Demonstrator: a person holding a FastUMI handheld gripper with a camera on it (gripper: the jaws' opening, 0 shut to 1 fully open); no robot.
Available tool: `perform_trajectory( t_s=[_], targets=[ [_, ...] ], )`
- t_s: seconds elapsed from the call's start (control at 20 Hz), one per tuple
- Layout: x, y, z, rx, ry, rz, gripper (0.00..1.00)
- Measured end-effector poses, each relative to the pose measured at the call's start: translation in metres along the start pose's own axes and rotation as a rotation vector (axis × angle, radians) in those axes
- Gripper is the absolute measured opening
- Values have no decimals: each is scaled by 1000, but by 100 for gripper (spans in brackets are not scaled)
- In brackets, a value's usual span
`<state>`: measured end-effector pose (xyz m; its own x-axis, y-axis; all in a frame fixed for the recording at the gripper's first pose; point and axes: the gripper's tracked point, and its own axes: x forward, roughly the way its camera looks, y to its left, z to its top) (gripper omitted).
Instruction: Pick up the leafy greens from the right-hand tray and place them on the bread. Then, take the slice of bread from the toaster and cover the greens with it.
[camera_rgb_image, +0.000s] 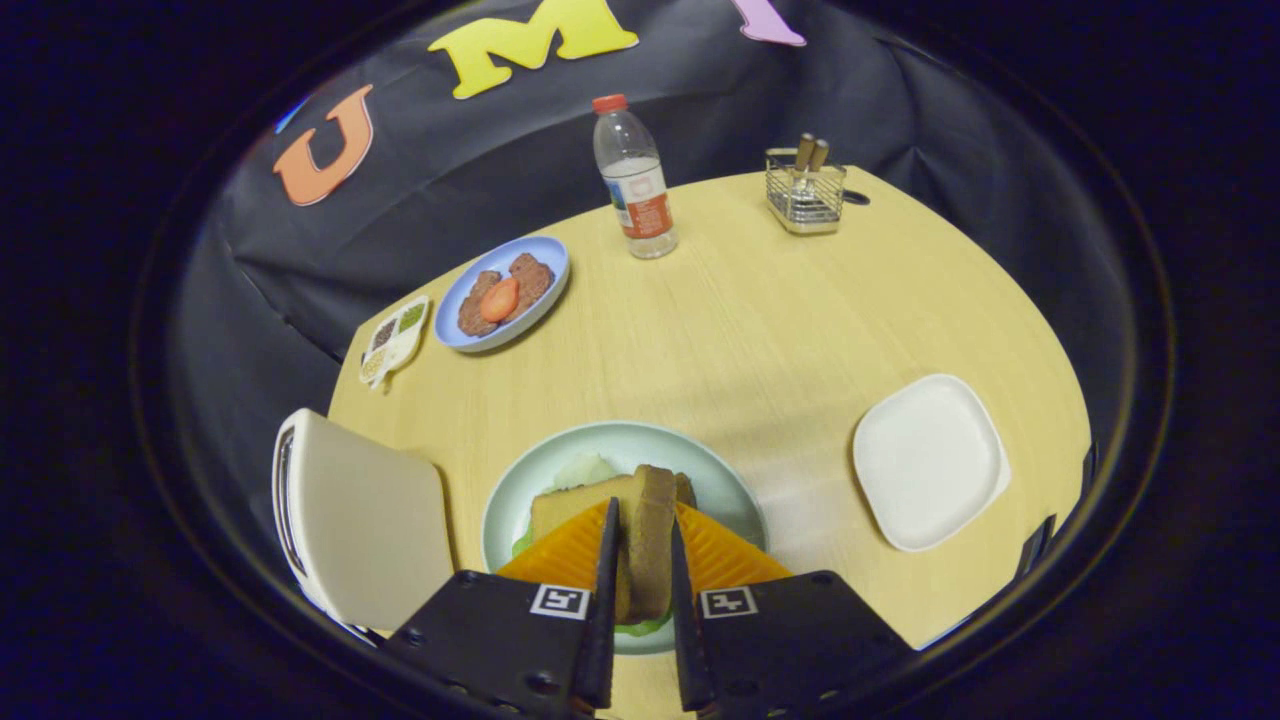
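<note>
My gripper (643, 517) is shut on a brown slice of bread (652, 550), held on edge between the two fingers. It hangs just over the pale green plate (730, 490). On that plate lies another slice of bread (565, 507) with leafy greens (586, 470) on and around it; green leaf edges (645, 627) peek out under the held slice. The white toaster (360, 520) stands just left of the plate. The white square tray (928, 462) lies to the right of the plate with nothing on it.
A blue plate (548, 262) with brown patties and a tomato slice sits at the far left, beside a small divided dish (396, 338). A water bottle (634, 180) and a wire utensil basket (806, 192) stand at the back of the round wooden table (760, 330).
</note>
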<state>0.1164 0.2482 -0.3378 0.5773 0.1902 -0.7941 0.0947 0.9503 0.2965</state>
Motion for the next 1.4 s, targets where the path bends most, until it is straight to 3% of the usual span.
perform_trajectory(
  t_s=[0.4,0.7,1.1,1.4],
  targets=[
    [5,-8,-8,7,48,25,47],
    [-35,-13,6,-101,-5,80,65],
    [-147,-5,51,-267,-272,142,81],
    [-256,6,74,-292,-485,141,83]
  ],
)
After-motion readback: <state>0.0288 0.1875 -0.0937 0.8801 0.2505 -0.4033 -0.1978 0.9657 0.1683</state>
